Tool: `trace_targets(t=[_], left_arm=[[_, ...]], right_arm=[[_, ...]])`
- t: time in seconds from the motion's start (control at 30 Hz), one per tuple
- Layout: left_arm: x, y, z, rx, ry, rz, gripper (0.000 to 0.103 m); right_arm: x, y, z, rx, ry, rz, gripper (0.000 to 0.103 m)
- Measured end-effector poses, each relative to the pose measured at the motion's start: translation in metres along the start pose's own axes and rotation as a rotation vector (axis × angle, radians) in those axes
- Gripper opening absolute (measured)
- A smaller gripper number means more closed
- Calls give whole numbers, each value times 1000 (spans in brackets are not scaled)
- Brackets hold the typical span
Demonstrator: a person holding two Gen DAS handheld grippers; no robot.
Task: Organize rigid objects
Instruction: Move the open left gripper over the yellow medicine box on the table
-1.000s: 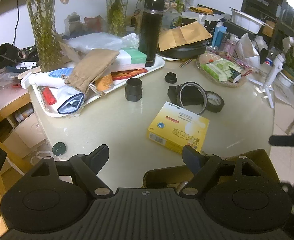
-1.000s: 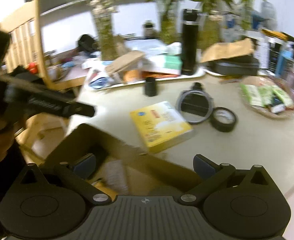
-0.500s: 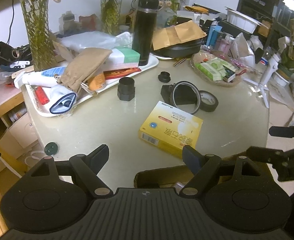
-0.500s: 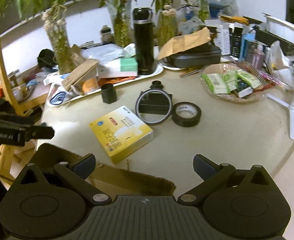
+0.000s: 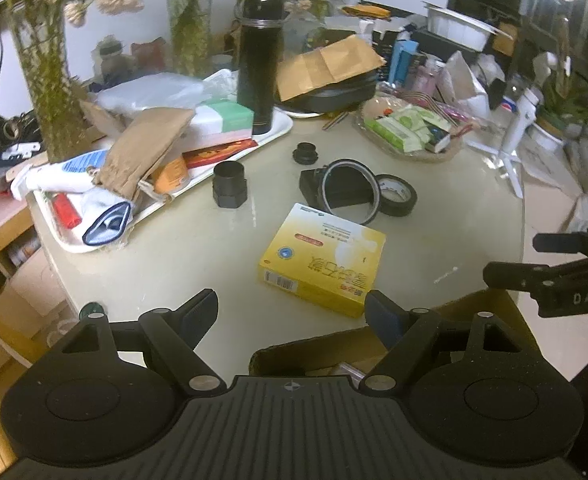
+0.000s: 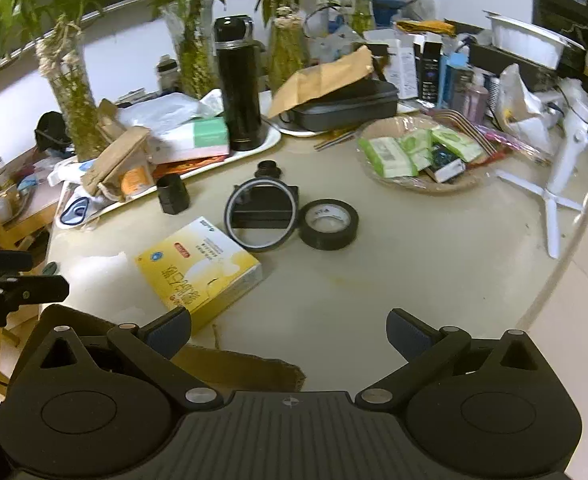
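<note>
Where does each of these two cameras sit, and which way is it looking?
Left wrist: on the left gripper, facing across the table; its open fingers and the right gripper show.
Right wrist: on the right gripper, facing likewise; its open fingers show.
Both share the yellow box, tape and flask.

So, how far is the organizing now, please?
Little looks done: something pale lies in the cardboard box, contents unclear. Nothing is in hand; the left gripper and right gripper are open. Left on the table: the yellow box, black tape roll, round mirror.
</note>
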State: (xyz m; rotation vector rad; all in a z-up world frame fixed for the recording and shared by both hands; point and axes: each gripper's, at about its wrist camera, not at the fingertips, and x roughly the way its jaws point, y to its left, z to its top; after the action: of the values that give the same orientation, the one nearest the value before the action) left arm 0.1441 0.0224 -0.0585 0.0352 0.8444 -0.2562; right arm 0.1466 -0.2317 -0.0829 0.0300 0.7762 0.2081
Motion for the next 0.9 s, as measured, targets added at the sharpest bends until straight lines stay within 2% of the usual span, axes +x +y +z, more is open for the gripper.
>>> trace_targets(t=[0.37, 0.6, 0.73, 0.9], left_arm=[[7, -7, 11, 20, 18, -35, 81], [21, -15, 24, 93, 13, -36, 81], [35, -20, 30, 157, 37, -48, 86], [55, -23, 36, 176, 71, -62, 88]], right_arm=[[0, 5, 1, -43, -14, -14, 103], [-1, 5, 2, -37, -13, -20, 103], [-2, 5, 2, -44, -15, -21, 103], [-4, 1, 2, -30, -13, -23, 103]])
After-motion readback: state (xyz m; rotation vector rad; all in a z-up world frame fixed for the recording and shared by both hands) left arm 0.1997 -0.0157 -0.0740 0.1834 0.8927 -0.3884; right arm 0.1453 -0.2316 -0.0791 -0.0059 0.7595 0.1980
